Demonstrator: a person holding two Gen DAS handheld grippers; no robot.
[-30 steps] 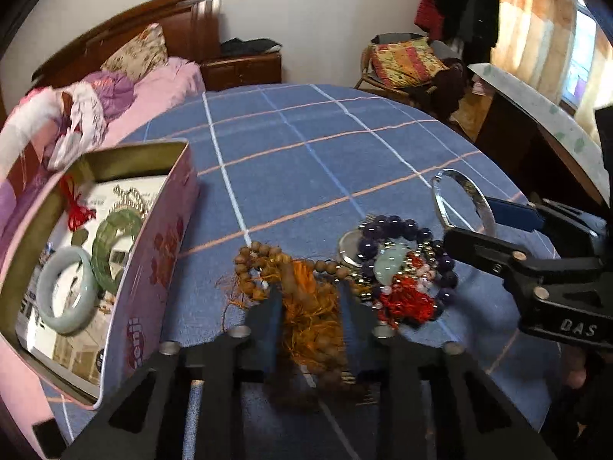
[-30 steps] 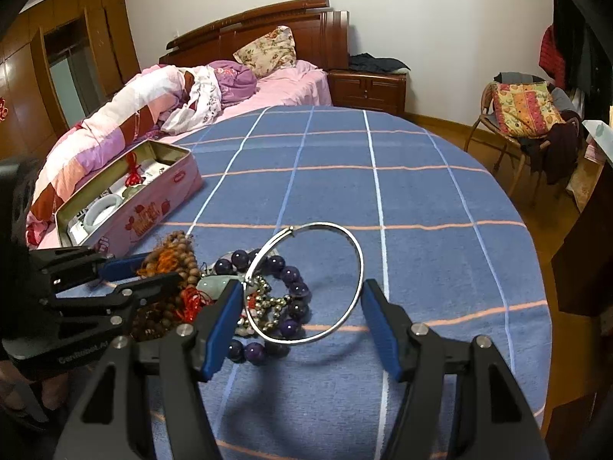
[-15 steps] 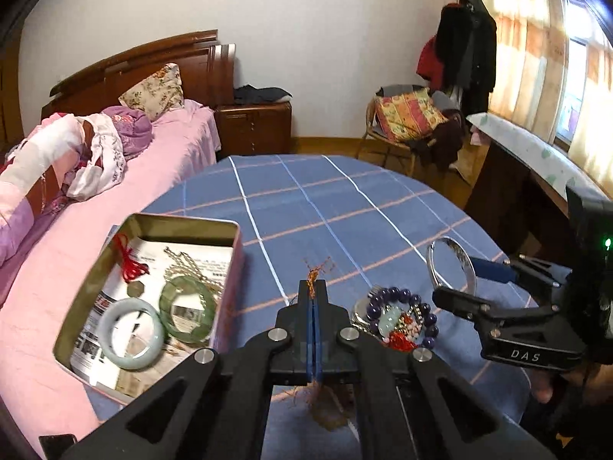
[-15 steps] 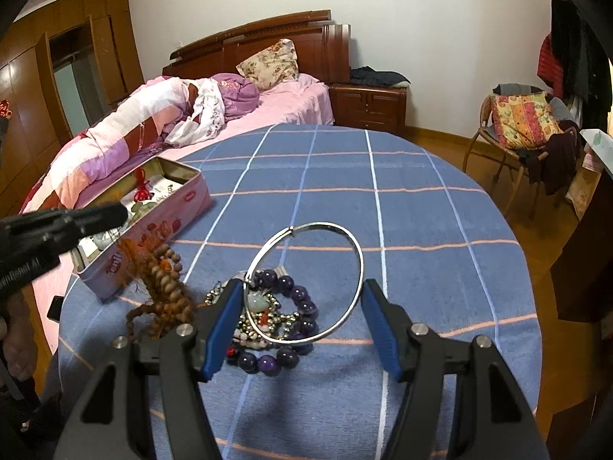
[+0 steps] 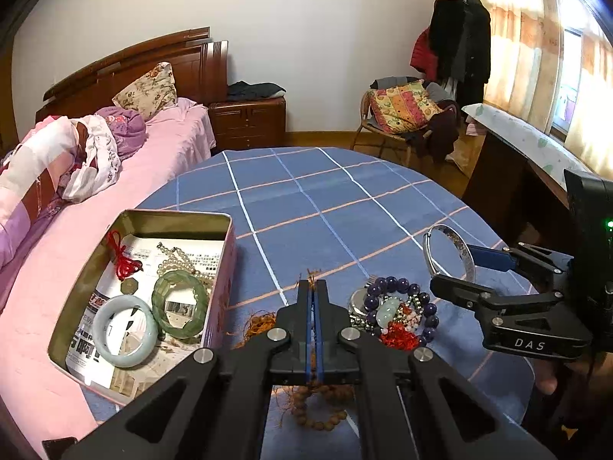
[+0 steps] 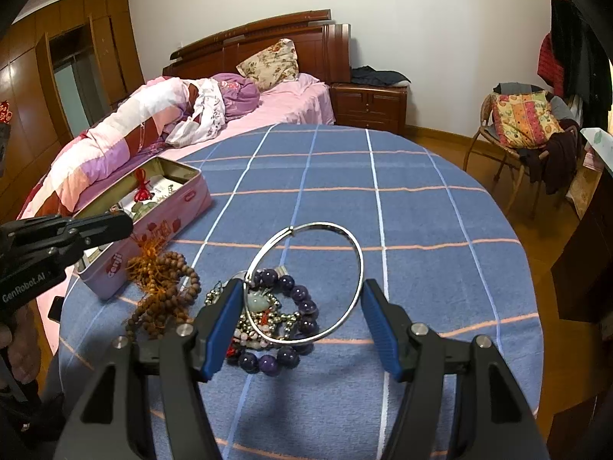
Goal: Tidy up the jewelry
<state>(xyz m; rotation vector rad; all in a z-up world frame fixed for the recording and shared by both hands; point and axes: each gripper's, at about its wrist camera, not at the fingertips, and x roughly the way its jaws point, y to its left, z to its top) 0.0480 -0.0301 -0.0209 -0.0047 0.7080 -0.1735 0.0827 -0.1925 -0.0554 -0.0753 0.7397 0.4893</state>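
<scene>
room: bedroom, with a pink bed (image 6: 291, 107) sitting at the far left and a chair with a patchwork cushion (image 6: 523, 119) at the far right

tabletop (image 6: 402, 199): round, wearing a blue checked cloth, and carrying all the jewelry on its near side

tin box (image 5: 220, 268): open, sitting at the left edge of the tabletop; it's already holding a pale jade bangle (image 5: 124, 329), a green bangle (image 5: 180, 303), a pearl strand and a red knot

left tool (image 5: 315, 299): clenched tight, pinching the orange tassel threads of the wooden bead strand (image 6: 164, 287); the beads are dangling below it and partly draping on the cloth, just right of the box

right tool (image 6: 302, 320): jaws standing wide around the silver bangle (image 6: 306, 283); can't tell if the pads are actually pressing on it, though the ring is sitting tilted up off the cloth between them

leftover pile: the purple bead bracelet (image 6: 291, 322), tangled with a jade pendant and small beads, lying under the silver bangle

the key relation: the box is lying to the left of the left tool and really close, so I'm guessing the strand is going in there next. The left hand is clearly the nearer one. The strand is hanging long and floppy, so it'll probably need to clear the box wall before letting go
</scene>
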